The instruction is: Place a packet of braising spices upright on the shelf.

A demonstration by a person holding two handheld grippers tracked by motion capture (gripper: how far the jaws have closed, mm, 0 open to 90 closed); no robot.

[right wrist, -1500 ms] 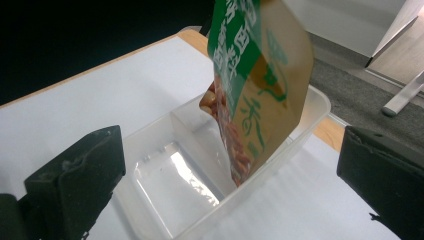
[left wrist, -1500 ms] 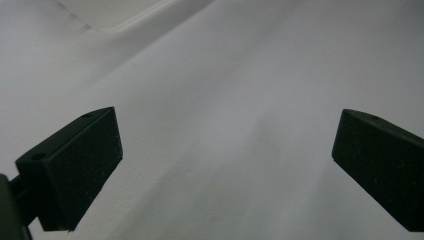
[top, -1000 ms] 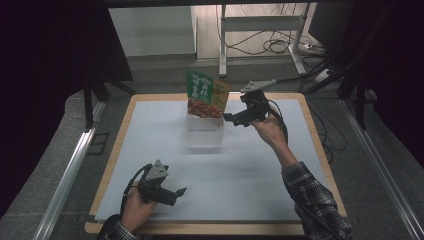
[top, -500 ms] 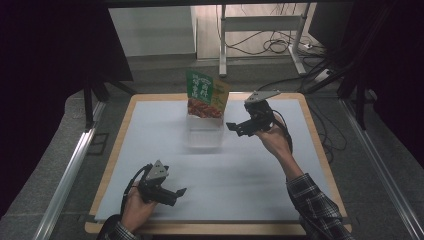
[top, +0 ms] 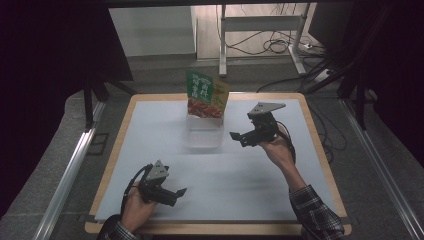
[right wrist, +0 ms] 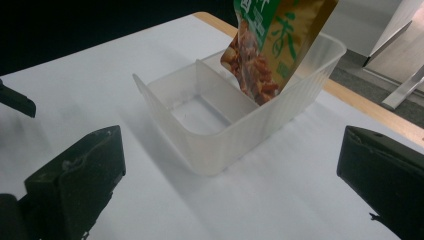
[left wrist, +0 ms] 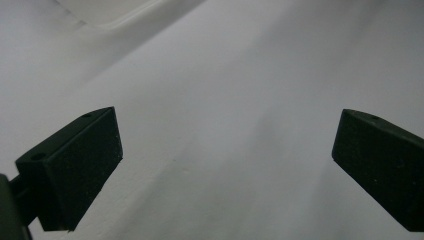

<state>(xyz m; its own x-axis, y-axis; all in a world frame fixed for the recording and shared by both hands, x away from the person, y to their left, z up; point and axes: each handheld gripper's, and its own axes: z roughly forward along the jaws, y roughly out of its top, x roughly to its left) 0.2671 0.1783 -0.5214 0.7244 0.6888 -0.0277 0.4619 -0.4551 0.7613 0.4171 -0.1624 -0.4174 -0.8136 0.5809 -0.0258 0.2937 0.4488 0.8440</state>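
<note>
A green and gold snack bag (top: 206, 94) stands upright in the far compartment of a clear plastic container (top: 204, 132) at the back middle of the white table. In the right gripper view the bag (right wrist: 270, 45) leans on the far wall of the container (right wrist: 225, 135), whose near compartment is empty. My right gripper (top: 239, 137) hangs open to the right of the container, pointing at it, apart from it. Its own view shows the right gripper (right wrist: 230, 150) with jaws spread wide and nothing between them. My left gripper (top: 176, 195) rests open near the front edge. The left gripper (left wrist: 225, 135) faces bare table.
The white table top (top: 300, 165) has a wooden rim (top: 320, 145). A corner of the container (left wrist: 110, 10) shows at the top of the left gripper view. Beyond the table's far edge stand a metal frame (top: 260, 30) and floor cables (top: 280, 47).
My right gripper has drawn back from the bag toward the near side and a little lower, still open. The left gripper, the bag and the container have not moved.
</note>
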